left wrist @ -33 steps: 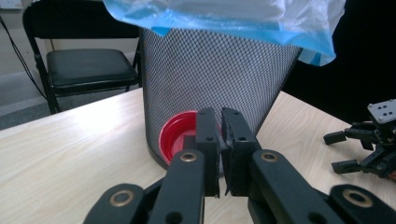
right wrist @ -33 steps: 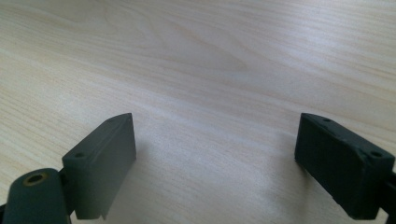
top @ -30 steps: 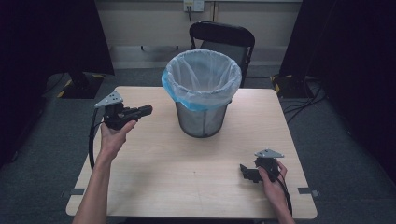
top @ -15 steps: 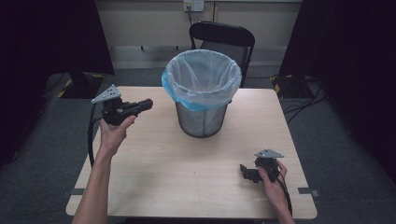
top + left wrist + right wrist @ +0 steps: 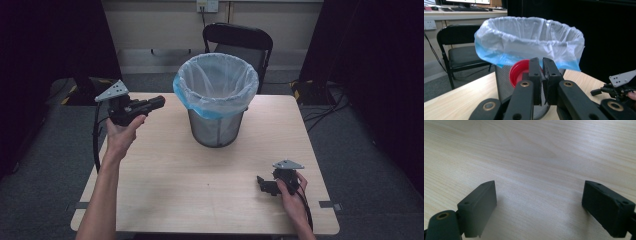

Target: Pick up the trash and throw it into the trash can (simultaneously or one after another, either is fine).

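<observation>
In the left gripper view, my left gripper (image 5: 542, 62) has its jaws pinched together on the edge of a red round lid-like disc (image 5: 518, 72), held in the air just in front of the bin. The high view has the left gripper (image 5: 159, 102) raised at the table's left, pointing at the mesh waste bin (image 5: 216, 100) with its white and blue liner (image 5: 529, 37). My right gripper (image 5: 261, 184) lies on the table near the front right. Its jaws stand wide apart over bare wood (image 5: 539, 202), with nothing between them.
The bin stands at the middle back of the wooden table (image 5: 200, 185). A black chair (image 5: 237, 42) sits behind the table. Cables lie on the floor to the right (image 5: 325, 107). The right gripper (image 5: 596, 92) shows at the lower right of the left gripper view.
The left hand has lifted its gripper a little higher, still pointing at the bin. The right hand and its gripper have not moved.
</observation>
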Tool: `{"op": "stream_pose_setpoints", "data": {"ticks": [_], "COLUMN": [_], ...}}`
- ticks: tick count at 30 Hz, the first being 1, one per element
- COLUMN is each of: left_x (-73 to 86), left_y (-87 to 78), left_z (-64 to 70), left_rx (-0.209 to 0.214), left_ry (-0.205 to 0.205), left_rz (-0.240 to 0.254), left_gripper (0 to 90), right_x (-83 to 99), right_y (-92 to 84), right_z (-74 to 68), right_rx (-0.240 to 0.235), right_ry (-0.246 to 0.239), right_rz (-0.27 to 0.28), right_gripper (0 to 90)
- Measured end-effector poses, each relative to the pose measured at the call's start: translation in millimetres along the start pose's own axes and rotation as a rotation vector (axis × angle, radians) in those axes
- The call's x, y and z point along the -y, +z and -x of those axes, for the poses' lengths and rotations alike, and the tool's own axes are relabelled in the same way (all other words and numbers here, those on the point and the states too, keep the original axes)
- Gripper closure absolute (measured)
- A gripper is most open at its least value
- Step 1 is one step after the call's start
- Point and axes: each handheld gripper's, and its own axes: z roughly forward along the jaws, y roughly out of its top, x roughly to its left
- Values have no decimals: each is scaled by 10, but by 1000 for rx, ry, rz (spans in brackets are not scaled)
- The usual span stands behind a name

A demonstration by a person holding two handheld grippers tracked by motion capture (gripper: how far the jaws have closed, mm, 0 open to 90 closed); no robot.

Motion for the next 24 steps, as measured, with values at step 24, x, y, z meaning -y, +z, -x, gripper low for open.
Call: {"op": "stream_pose_setpoints", "data": {"ticks": [24], "left_x": [-499], "left_y": [156], "left_z": [173], "left_rx": [45], "left_ry": [61], "left_rz": [40], "left_gripper": [865], "right_x": [0], "right_y": [0], "right_z": [-1], "right_rx": [1], "right_ry": [1], "right_rz": [0], "right_gripper": [116]}}
